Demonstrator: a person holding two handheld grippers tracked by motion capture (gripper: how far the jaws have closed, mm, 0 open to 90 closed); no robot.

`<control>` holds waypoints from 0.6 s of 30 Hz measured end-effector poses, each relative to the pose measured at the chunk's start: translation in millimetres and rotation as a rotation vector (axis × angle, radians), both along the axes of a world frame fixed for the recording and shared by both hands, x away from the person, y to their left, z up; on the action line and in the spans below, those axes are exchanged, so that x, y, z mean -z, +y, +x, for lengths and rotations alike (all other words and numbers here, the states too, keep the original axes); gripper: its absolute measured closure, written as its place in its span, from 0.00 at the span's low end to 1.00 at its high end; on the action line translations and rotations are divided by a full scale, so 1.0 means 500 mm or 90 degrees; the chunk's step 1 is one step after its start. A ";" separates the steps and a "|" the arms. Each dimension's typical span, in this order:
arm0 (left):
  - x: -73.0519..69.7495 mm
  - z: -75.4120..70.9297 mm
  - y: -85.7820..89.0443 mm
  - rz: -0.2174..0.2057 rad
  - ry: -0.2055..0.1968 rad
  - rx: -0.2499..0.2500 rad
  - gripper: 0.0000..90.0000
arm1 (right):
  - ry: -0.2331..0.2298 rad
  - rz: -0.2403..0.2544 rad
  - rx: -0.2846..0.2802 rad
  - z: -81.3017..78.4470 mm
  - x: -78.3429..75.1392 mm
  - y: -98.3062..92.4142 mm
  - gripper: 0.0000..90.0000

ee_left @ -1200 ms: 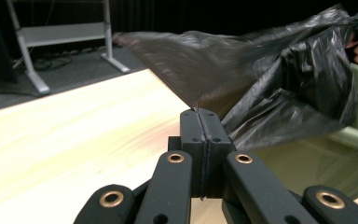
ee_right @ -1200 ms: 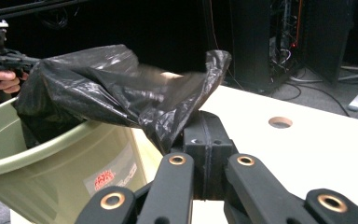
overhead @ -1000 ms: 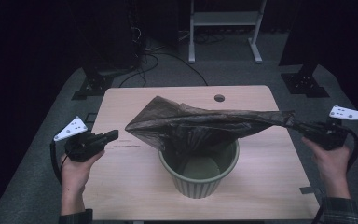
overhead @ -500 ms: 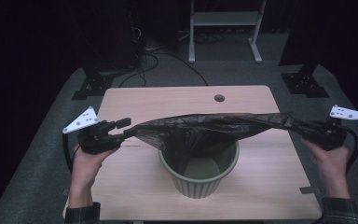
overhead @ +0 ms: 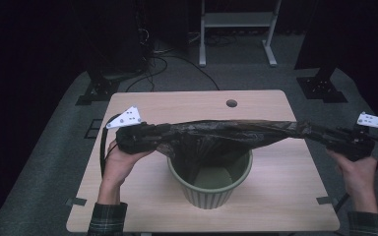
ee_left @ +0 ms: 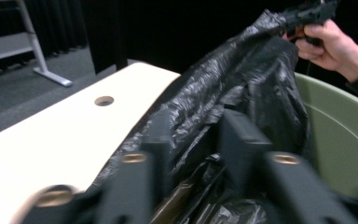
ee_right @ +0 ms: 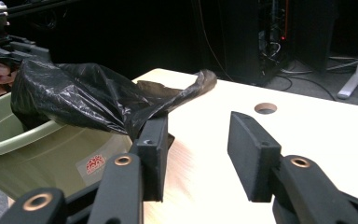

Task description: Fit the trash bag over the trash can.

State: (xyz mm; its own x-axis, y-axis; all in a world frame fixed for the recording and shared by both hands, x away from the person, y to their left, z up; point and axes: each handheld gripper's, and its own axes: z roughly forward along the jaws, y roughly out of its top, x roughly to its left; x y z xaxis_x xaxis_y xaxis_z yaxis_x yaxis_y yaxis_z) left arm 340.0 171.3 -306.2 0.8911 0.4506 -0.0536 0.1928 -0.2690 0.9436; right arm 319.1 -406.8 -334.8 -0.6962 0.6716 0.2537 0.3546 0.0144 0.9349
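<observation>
Black thin-plastic refuse bag (overhead: 226, 135), seen from the high view, is stretched as a long crumpled band above the pale wooden table (overhead: 142, 105). It spans from the left gripper (overhead: 161, 133) to the right gripper (overhead: 325, 135). Its middle sags into the mouth of the round, ribbed green plastic bin (overhead: 207, 196), which stands upright at the centre of the table. Left hand (overhead: 123, 162) and right hand (overhead: 357, 169) each grasp a gripper body. A round cable hole (overhead: 232, 103) lies in the far part of the tabletop.

Left gripper view: the left gripper (ee_left: 198, 126) has just been closing, and its jaws are closed on a bunched fold of the bag (ee_left: 251, 70), with plastic packed between the pads. The film rises from there toward the right gripper (ee_left: 307, 11) in the far hand. The bin (ee_left: 340, 121) lies just beside the jaws, and the table (ee_left: 51, 140) runs along the other side.

Right gripper view: the right gripper (ee_right: 198, 135) has just been opening, and its jaws stand well apart with nothing in the gap. One end of the bag (ee_right: 84, 100) touches the tip of one jaw on its outer side. The rest of the bag hangs over the bin (ee_right: 9, 135), which bears a small red-and-white sticker (ee_right: 93, 164) on its inner wall. The left gripper (ee_right: 4, 49) holds the far end.
</observation>
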 end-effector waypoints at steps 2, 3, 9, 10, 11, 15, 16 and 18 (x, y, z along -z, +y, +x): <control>0.001 -0.002 -0.003 0.011 0.002 0.008 0.92 | -0.003 -0.003 0.010 -0.005 -0.003 -0.008 0.60; 0.002 -0.005 -0.002 0.007 0.003 0.014 0.98 | -0.005 -0.003 0.015 -0.008 -0.005 -0.013 0.59; -0.006 -0.046 0.010 0.001 -0.010 0.047 1.00 | -0.015 -0.002 0.028 -0.025 -0.023 -0.036 0.56; -0.008 -0.053 0.012 -0.006 -0.012 0.051 1.00 | -0.016 -0.002 0.026 -0.026 -0.025 -0.033 0.56; -0.008 -0.057 0.013 -0.010 -0.013 0.055 1.00 | -0.019 -0.003 0.018 -0.027 -0.029 -0.025 0.56; -0.009 -0.072 0.012 -0.003 -0.016 0.062 1.00 | -0.027 0.012 -0.038 -0.017 -0.036 0.027 0.55; -0.008 -0.072 0.012 -0.004 -0.016 0.062 0.99 | -0.031 0.015 -0.060 -0.011 -0.038 0.051 0.54; -0.006 -0.070 0.013 -0.008 -0.015 0.059 1.00 | -0.032 0.009 -0.088 -0.003 -0.042 0.084 0.52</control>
State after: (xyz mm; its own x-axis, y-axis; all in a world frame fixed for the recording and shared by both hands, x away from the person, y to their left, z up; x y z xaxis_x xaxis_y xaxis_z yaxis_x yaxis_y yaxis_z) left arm 304.7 177.6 -303.1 0.9302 0.3653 -0.0374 0.1453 -0.2728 0.9510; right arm 317.5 -364.8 -314.0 -0.7939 0.5650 0.2249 0.3030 0.0468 0.9518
